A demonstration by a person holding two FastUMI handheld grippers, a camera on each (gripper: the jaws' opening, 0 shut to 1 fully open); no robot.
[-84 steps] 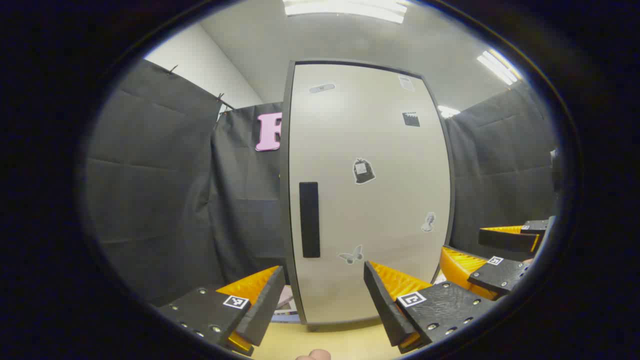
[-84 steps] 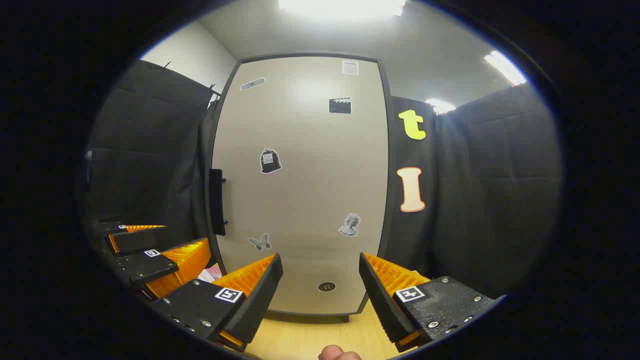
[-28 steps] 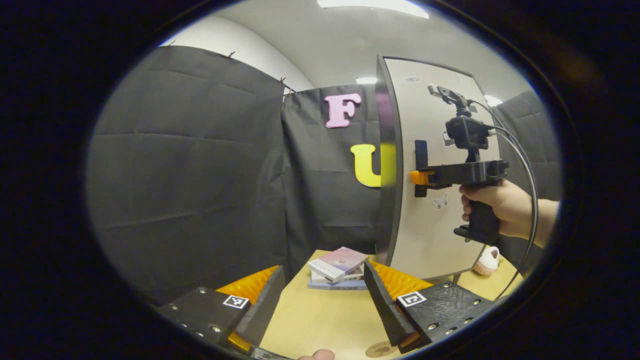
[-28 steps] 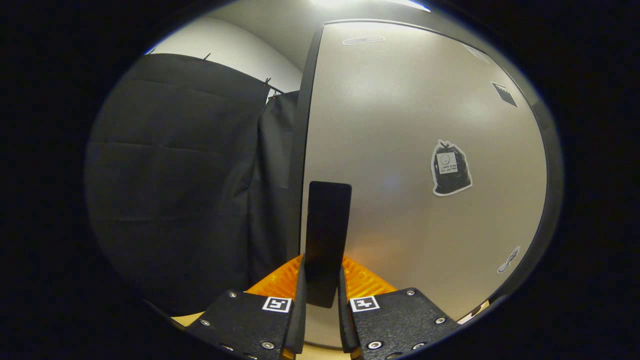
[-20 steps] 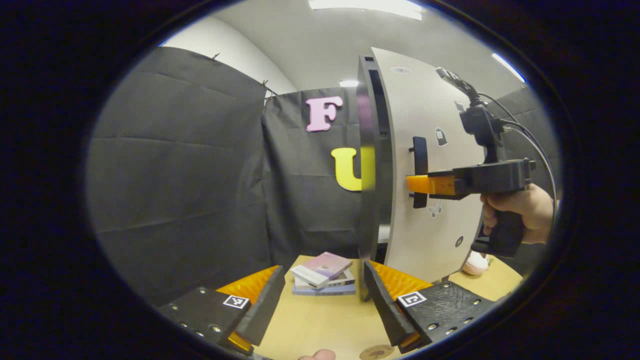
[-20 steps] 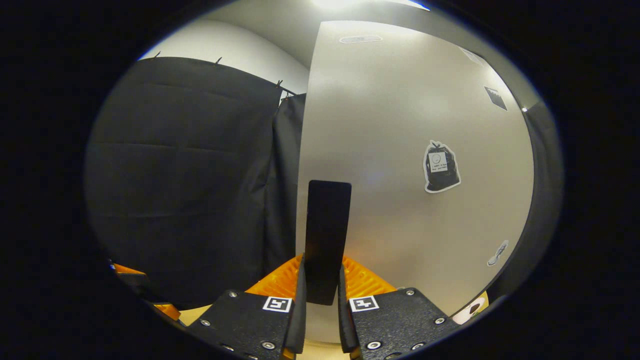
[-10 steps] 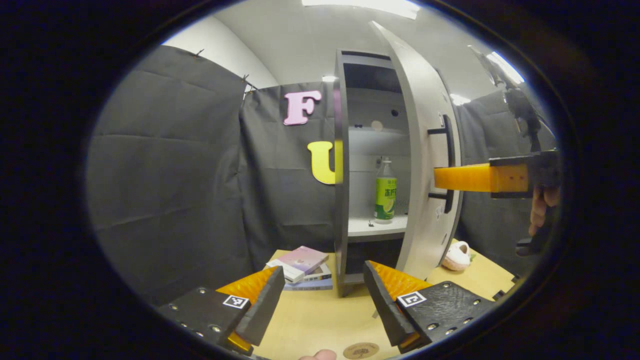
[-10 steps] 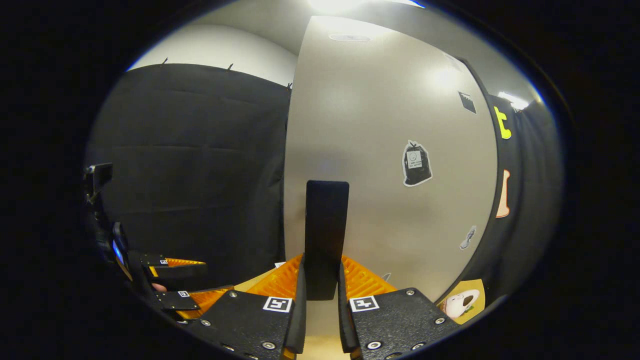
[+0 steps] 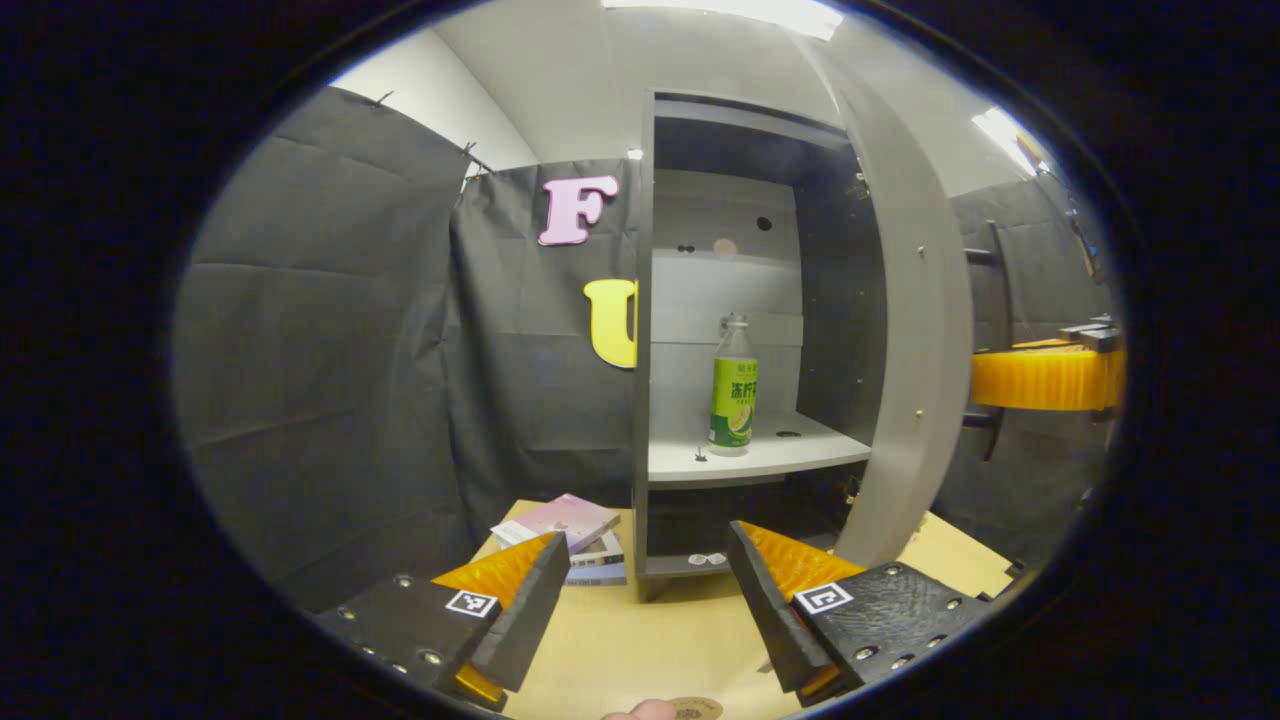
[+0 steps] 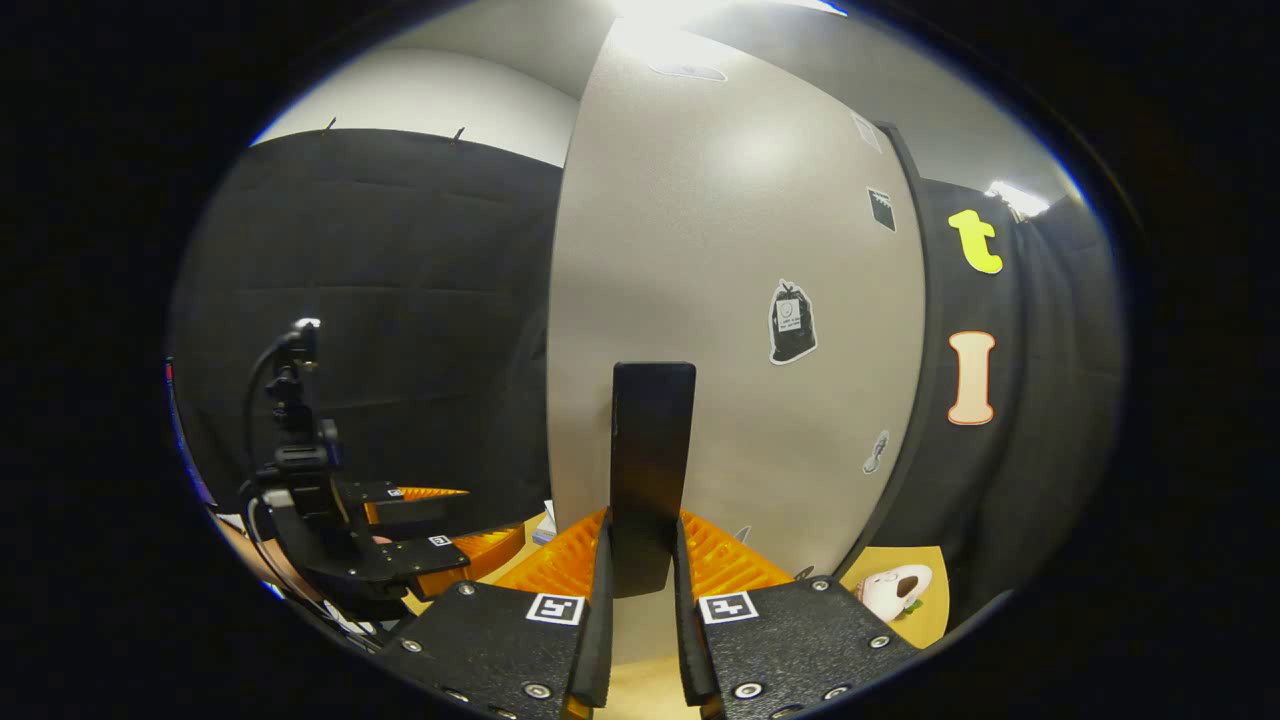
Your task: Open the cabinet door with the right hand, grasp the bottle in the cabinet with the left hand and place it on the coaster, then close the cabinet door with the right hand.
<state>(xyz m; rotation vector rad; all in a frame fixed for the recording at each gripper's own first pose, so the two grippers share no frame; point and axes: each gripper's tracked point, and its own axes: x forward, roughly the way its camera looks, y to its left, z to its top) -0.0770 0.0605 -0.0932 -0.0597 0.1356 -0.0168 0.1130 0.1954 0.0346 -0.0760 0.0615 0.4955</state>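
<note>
bottle (image 9: 733,385): slim clear plastic, green-yellow label, upright on cabinet shelf (image 9: 760,455) | door (image 10: 730,300) matte grey, swung wide | right gripper (image 10: 640,560) clenched on flat black handle (image 10: 651,450) | left gripper (image 9: 645,590) spread, empty

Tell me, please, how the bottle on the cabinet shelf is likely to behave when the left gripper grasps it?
The bottle stands tall and slim on a small base, so a nudge near its neck would probably tip it. Its round body may roll if it falls. The label wrap looks smooth, perhaps slippery, so the open left gripper should likely close at mid-body.
</note>
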